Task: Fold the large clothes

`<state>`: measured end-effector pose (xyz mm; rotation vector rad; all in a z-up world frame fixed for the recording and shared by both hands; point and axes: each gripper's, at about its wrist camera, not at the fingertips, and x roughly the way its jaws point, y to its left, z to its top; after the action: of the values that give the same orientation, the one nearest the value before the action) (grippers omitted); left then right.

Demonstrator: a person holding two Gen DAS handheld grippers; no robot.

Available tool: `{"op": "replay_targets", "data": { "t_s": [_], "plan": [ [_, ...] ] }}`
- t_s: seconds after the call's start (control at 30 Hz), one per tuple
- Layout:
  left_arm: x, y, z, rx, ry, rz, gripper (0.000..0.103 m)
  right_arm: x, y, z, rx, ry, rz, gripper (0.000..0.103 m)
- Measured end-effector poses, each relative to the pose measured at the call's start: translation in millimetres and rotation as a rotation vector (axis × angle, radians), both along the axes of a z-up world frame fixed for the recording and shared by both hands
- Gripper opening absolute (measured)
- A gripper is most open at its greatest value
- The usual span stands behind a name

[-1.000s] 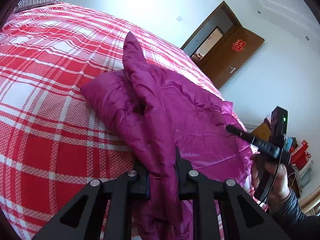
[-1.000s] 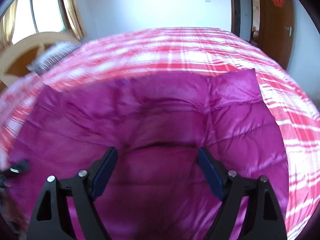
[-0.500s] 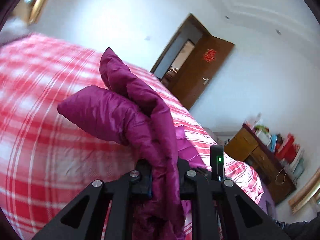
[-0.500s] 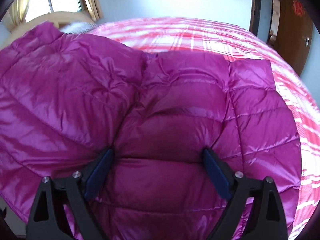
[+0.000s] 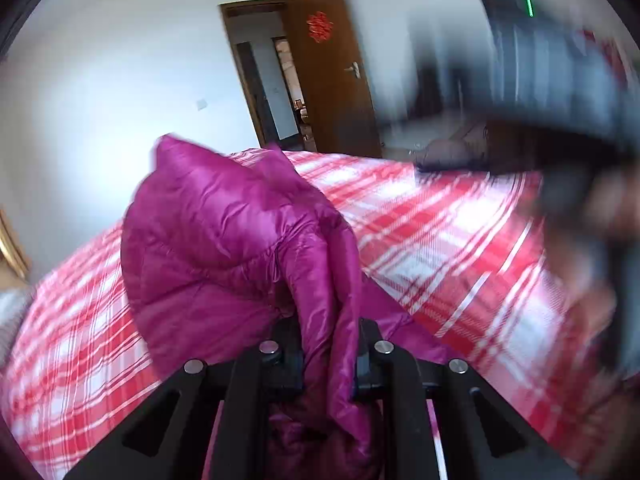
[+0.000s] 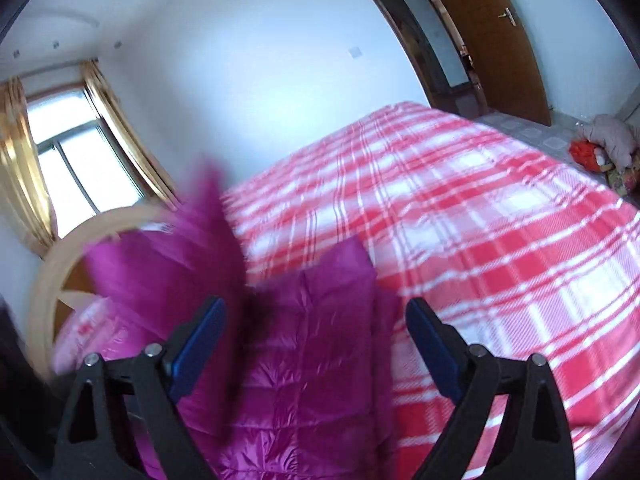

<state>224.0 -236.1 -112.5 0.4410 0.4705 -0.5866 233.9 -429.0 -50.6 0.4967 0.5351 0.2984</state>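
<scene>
A shiny magenta puffer jacket (image 5: 224, 248) lies partly on a bed with a red-and-white plaid cover (image 5: 440, 240). My left gripper (image 5: 328, 356) is shut on a fold of the jacket and holds it lifted, so the padded part bulges up in front of the camera. In the right wrist view the jacket (image 6: 312, 360) lies at the near left of the bed, with a blurred lifted part on the left. My right gripper (image 6: 316, 328) is open above the jacket with nothing between its blue pads (image 6: 200, 332). The right gripper and hand show blurred at the left wrist view's right (image 5: 580, 120).
An open brown door (image 5: 332, 68) with a red ornament stands beyond the bed. A window with yellow curtains (image 6: 60, 160) and a curved wooden headboard (image 6: 52, 264) are at the left. Soft toys (image 6: 608, 148) lie on the floor past the bed's far right.
My left gripper has lifted the jacket fold and swung round towards the door. My right gripper has come up off the jacket and now looks across the bed.
</scene>
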Motion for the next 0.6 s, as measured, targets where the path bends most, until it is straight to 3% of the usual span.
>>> {"op": "replay_targets", "data": {
  "t_s": [0.1,0.2,0.33,0.37,0.47,0.5,0.57,0.6],
  "plan": [
    [4.8,-12.7,-35.1,0.041,-0.017,-0.015,0.021,-1.7,-16.3,11.9,0.016,-0.028,0.032,0.091],
    [4.3,-8.1,-42.8,0.028,-0.03,-0.018,0.025,7.1,-10.2,12.9,-0.02,-0.001,0.113,0.088],
    [-3.6,-12.8,-27.0,0.017,-0.011,-0.027,0.027,34.8,19.5,-3.3,-0.065,0.086,0.244,0.071],
    [-5.7,-9.6,-21.9,0.014,-0.008,-0.024,0.027,45.1,27.9,-10.1,-0.09,0.126,0.251,0.063],
    [-21.5,8.3,-0.1,-0.035,-0.012,-0.024,0.03,61.5,33.0,-27.9,-0.168,0.202,0.187,0.058],
    [-27.9,15.8,7.0,-0.06,-0.017,-0.039,0.034,62.0,30.4,-32.6,-0.179,0.217,0.162,0.058],
    [-37.6,32.0,17.9,-0.097,-0.042,-0.044,0.063,64.8,24.1,-41.5,-0.17,0.254,0.129,0.058],
    [-42.3,41.8,23.4,-0.124,-0.07,-0.037,0.07,65.3,21.6,-45.2,-0.186,0.271,0.106,0.058]
  ]
}}
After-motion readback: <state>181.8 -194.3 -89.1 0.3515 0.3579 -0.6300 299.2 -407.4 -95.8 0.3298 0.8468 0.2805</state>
